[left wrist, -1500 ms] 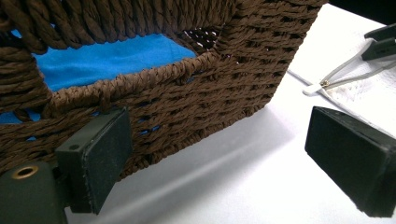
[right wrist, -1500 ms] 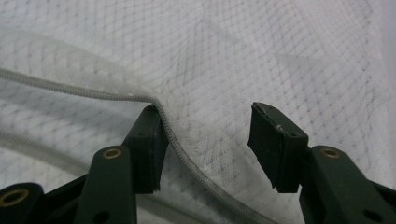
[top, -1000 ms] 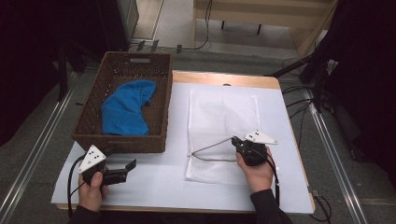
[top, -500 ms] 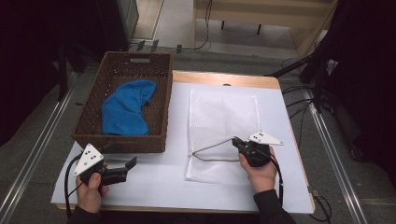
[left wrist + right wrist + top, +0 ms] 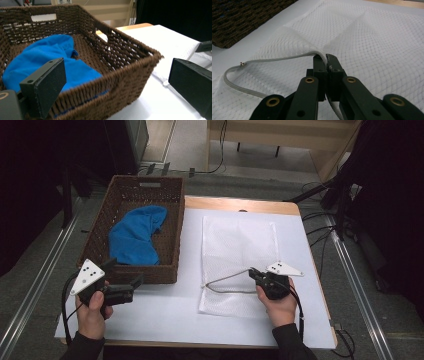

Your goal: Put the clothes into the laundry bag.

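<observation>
White table (image 5: 165, 320): bare strip along near edge, roomy between both hands. Brown basket (image 5: 172, 220) at left, blue cloth (image 5: 132, 240) inside. White mesh bag (image 5: 240, 245) flat mid-table, right of basket. Right gripper (image 5: 254, 274) pinched tight on bag's grey zipper edge (image 5: 287, 58), lifting it. Left gripper (image 5: 136, 281) jaws wide apart, holding nothing, at basket's near corner. Since before: right gripper slid bit right; left barely moved.

Two black jaws stand wide apart, the left gripper (image 5: 120, 87) gaping with nothing between its pads. One pad sits low at the left, the other at the right edge. Between them rises the near corner of a brown wicker basket (image 5: 130, 65), with a blue cloth (image 5: 50, 62) lying inside it. Right of the basket, a white mesh bag (image 5: 172, 42) lies on the white table (image 5: 152, 105).
</observation>
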Action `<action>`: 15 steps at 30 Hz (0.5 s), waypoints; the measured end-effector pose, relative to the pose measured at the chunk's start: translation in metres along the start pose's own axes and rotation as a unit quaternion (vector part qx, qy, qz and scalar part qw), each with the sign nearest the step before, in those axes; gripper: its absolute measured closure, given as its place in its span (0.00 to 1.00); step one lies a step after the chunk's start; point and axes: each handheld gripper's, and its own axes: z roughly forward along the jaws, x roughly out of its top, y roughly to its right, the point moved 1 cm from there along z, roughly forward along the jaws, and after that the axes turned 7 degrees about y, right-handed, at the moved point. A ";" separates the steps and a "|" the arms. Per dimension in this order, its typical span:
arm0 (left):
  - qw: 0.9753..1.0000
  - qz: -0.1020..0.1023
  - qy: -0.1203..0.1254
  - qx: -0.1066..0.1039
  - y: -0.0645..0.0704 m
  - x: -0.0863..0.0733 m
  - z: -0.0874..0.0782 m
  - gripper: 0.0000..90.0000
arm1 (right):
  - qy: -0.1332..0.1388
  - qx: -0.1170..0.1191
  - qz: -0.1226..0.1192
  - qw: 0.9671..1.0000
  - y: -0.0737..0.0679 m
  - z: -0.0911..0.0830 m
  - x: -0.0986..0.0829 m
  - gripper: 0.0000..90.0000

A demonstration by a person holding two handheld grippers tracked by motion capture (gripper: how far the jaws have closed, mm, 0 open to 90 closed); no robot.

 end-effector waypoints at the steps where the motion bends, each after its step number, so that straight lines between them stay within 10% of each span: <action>1: 1.000 0.000 -0.002 0.002 -0.001 0.002 0.002 0.01 | 0.000 0.000 0.000 1.000 0.000 0.000 0.000 0.98; 15: 0.998 -0.031 -0.031 0.042 -0.028 0.034 0.033 0.00 | -0.002 0.002 0.000 1.000 0.000 0.001 -0.002 0.98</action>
